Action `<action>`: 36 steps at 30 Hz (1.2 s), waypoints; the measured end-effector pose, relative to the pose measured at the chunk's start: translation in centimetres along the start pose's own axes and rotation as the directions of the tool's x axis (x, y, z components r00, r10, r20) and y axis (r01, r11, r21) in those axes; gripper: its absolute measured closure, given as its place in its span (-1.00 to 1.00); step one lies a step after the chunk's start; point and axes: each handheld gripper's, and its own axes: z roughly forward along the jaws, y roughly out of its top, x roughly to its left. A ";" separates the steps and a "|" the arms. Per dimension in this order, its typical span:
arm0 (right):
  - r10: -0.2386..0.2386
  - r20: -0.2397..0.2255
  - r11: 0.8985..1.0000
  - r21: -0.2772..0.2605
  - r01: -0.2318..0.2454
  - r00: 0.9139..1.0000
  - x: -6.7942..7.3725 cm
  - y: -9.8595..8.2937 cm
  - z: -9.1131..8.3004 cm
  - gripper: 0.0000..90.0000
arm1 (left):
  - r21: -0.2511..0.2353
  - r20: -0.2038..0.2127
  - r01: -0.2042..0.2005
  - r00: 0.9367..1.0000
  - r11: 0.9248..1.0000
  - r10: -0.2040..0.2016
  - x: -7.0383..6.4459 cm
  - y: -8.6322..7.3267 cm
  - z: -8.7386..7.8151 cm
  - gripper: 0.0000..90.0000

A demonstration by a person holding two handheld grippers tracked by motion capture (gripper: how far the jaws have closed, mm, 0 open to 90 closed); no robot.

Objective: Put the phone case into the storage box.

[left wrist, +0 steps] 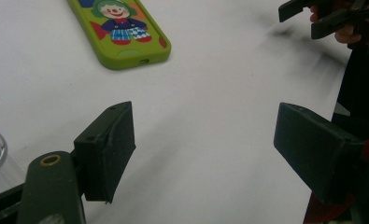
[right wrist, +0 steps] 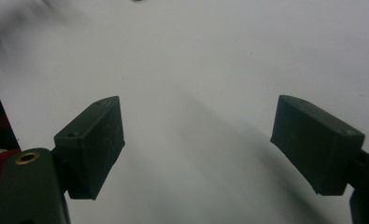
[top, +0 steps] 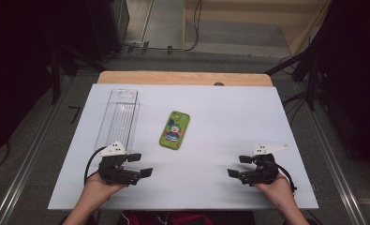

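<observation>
Green and printed with a cartoon clown, the phone case [top: 174, 130] lay flat near the middle of the white board [top: 229, 112] as we held both tools low at its near edge. Our left gripper [top: 140, 165] rested over the board's near-left part, jaws spread wide with nothing between them, and it pointed inward towards the centre. Seen from the left gripper view, the case [left wrist: 121, 32] sat ahead and to the left of those jaws, well apart from them, its clown side up and a small port at its near end. Our right gripper [top: 239, 166] mirrored the first at the near-right, jaws likewise spread and empty, over bare white surface in its own view. The two tools faced each other, well apart. Beside the case, towards the left, a clear plastic box [top: 118, 118] stood open-topped on the board, just beyond the left gripper. A wooden table edge [top: 182, 77] showed past the board's far side.
</observation>
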 end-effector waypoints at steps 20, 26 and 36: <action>0.007 0.003 1.000 -0.004 -0.007 1.000 0.0 0.0 0.0 -0.66 | 0.022 0.023 0.033 0.999 0.999 -0.033 -0.4 2.7 0.3 -0.70; 0.005 0.003 1.000 -0.005 -0.005 1.000 0.0 0.0 0.0 -0.66 | 0.048 -0.008 0.015 1.000 0.999 -0.015 -0.5 3.8 0.8 -1.00; 0.013 0.000 1.000 -0.007 -0.013 1.000 0.0 0.0 -0.1 -0.66 | 0.058 -0.020 0.031 0.999 0.998 -0.030 -0.2 5.1 1.3 -1.00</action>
